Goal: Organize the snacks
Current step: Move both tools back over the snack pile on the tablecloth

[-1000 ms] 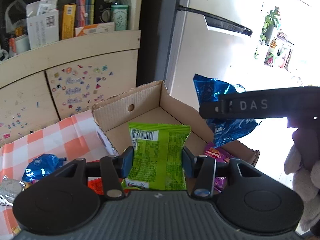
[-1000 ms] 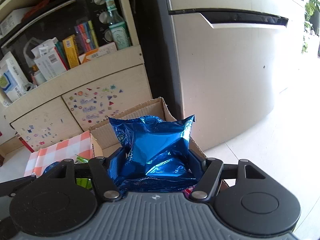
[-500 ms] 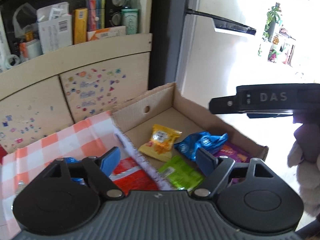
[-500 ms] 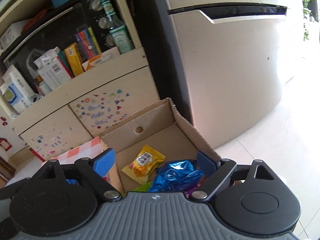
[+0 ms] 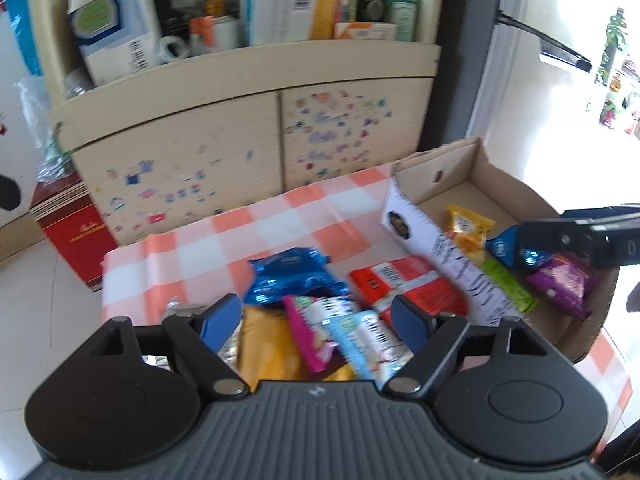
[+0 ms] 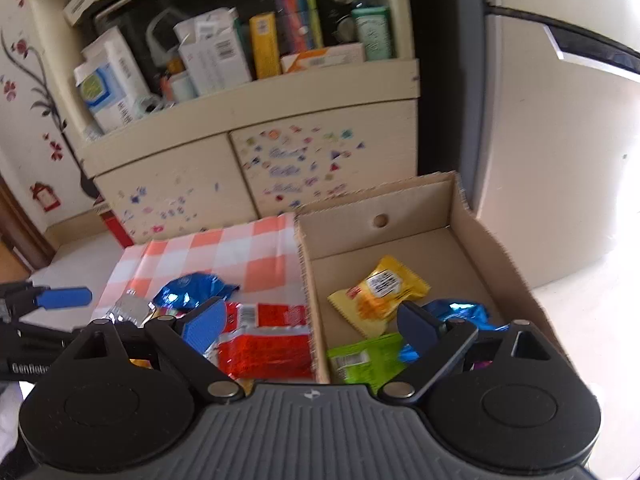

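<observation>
Left hand-held gripper (image 5: 316,316) hovering wide open, empty, over overlapping packets (image 5: 320,332); right hand-held gripper (image 6: 308,320) opening, empty. Risking a double-grab from the pile.

A home kitchen: fridge (image 6: 560,152), sticker-covered cupboard (image 6: 248,176), checked tablecloth (image 5: 280,232).

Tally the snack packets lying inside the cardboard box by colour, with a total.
yellow packet: 1
blue packet: 1
green packet: 1
purple packet: 1
Total inside the cardboard box: 4
</observation>
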The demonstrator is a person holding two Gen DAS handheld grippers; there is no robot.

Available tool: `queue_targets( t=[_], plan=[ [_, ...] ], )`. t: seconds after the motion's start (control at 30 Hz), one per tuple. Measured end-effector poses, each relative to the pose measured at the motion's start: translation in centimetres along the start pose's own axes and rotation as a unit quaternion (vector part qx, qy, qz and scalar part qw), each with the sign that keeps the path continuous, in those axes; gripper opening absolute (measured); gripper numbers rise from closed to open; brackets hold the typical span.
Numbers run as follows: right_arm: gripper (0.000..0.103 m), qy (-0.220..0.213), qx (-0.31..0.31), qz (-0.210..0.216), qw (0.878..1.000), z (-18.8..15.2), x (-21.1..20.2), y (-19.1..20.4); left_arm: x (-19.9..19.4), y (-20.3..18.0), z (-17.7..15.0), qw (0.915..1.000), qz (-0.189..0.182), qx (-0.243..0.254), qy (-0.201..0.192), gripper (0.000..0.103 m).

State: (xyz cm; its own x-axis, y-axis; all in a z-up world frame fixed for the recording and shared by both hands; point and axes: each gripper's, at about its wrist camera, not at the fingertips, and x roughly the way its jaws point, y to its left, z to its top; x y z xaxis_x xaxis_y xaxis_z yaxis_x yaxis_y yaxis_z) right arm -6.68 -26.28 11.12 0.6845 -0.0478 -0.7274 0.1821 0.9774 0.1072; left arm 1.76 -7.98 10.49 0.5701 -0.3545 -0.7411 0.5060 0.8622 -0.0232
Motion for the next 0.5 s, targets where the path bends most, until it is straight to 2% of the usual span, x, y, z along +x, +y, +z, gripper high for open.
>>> queue_targets(
  t=[0.13,0.3,0.4,0.5],
  plan=[
    [0.096,0.016,-0.025,0.028,0.999,-0.8,0.8,1.9,0.0,2.2,-0.9,0.9999,0.011,-0.012,0.005,0.083],
    [0.094,0.048,-0.026,0.061,0.997,-1.7,2.4,3.4,0.5,2.4,-3.1,0.9998,-0.008,0.005,0.019,0.083],
    [0.092,0.063,-0.025,0.072,0.995,-2.1,3.2,4.2,1.0,1.2,-4.3,0.9986,-0.019,0.041,0.026,0.083],
    [0.09,0.086,-0.004,0.09,0.992,-2.6,4.1,4.5,1.4,-0.6,-5.4,0.9932,-0.017,0.112,0.023,0.082]
  ],
)
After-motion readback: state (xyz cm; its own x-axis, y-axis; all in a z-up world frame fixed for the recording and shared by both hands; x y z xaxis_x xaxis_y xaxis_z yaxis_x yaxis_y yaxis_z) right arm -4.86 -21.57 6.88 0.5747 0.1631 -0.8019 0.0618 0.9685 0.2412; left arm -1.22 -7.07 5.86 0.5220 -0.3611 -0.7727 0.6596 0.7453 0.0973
